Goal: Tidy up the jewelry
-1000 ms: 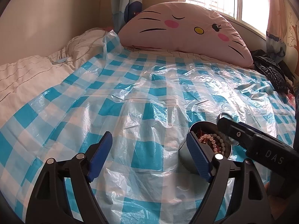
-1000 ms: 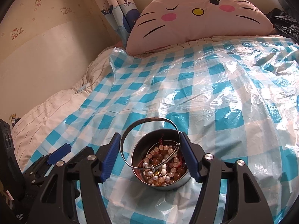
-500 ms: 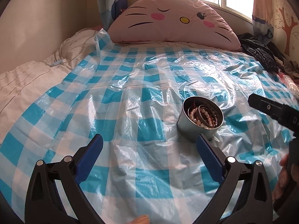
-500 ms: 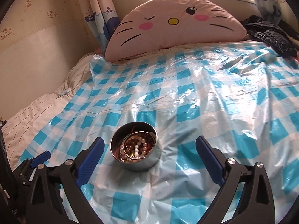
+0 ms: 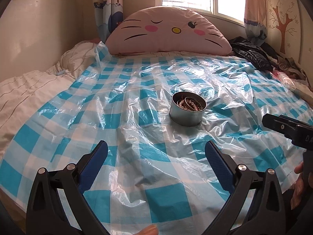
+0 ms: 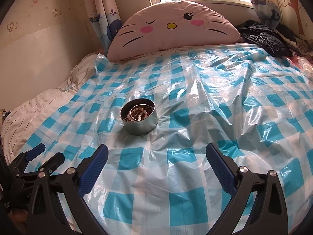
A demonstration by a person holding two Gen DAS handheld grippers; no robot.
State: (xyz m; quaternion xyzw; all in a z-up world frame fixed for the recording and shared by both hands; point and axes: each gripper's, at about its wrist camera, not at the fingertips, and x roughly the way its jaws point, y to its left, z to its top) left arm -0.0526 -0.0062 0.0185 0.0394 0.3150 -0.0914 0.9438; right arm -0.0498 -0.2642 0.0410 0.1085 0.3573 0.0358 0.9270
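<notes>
A round metal tin (image 5: 187, 113) stands on the blue-and-white checked plastic sheet (image 5: 137, 101) on the bed. It holds bead bracelets (image 5: 188, 104) and a metal bangle. It also shows in the right wrist view (image 6: 139, 118), with the bracelets (image 6: 138, 113) inside. My left gripper (image 5: 156, 154) is open and empty, well back from the tin. My right gripper (image 6: 156, 155) is open and empty, back and to the right of the tin. The right gripper's body shows at the right edge of the left wrist view (image 5: 287, 131).
A pink cat-face pillow (image 5: 168, 34) lies at the head of the bed under the window. A black jacket (image 5: 252, 55) and other clothes are piled at the far right. A white quilt (image 5: 29, 90) lies along the left. A wall runs close on the left.
Both grippers have pulled back from the tin and opened wide. The right gripper let go of the tin and bangle, which now rest in place on the sheet.
</notes>
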